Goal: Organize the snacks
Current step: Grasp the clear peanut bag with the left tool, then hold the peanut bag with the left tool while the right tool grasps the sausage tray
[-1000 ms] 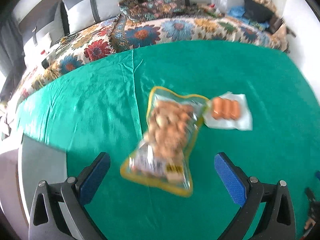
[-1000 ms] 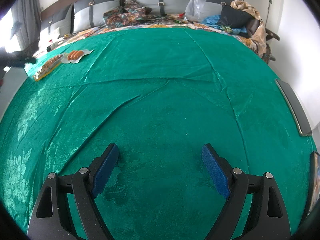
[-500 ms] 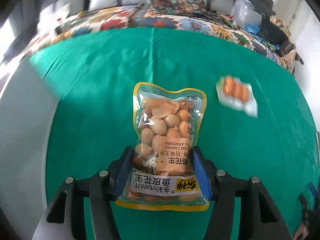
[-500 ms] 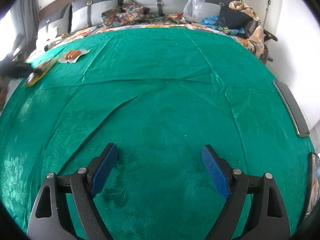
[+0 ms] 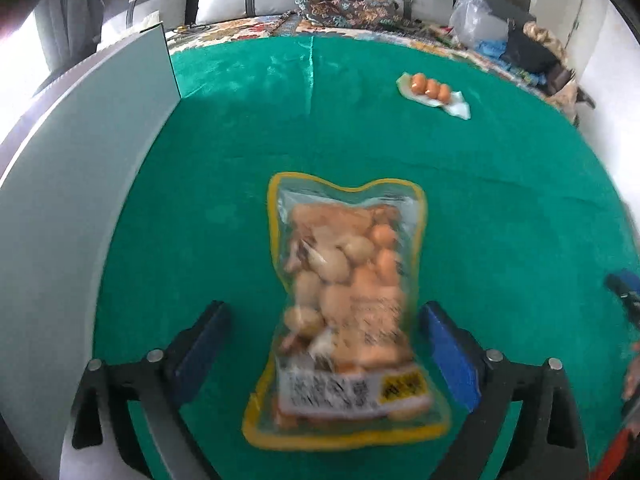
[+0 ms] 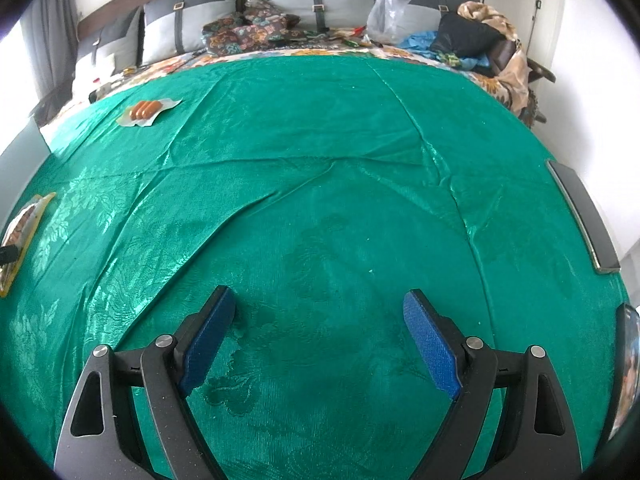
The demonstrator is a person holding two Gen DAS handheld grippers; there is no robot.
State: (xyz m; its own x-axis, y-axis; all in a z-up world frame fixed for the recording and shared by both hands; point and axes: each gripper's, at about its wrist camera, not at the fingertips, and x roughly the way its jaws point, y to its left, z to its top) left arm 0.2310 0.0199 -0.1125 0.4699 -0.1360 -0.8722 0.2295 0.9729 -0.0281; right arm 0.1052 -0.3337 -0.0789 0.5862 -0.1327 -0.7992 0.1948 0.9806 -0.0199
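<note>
One peanut bag (image 5: 344, 308), one sausage pack (image 5: 432, 90), two hand-held grippers (image 5: 322, 336).

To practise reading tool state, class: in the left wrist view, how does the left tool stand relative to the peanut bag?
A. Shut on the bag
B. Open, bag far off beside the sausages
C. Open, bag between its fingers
C: the left tool is open, and the peanut bag lies between its spread fingers on the green cloth.

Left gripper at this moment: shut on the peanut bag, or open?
Open. The left gripper has its blue pads spread wide, with green cloth showing between the left pad and the peanut bag.
</note>
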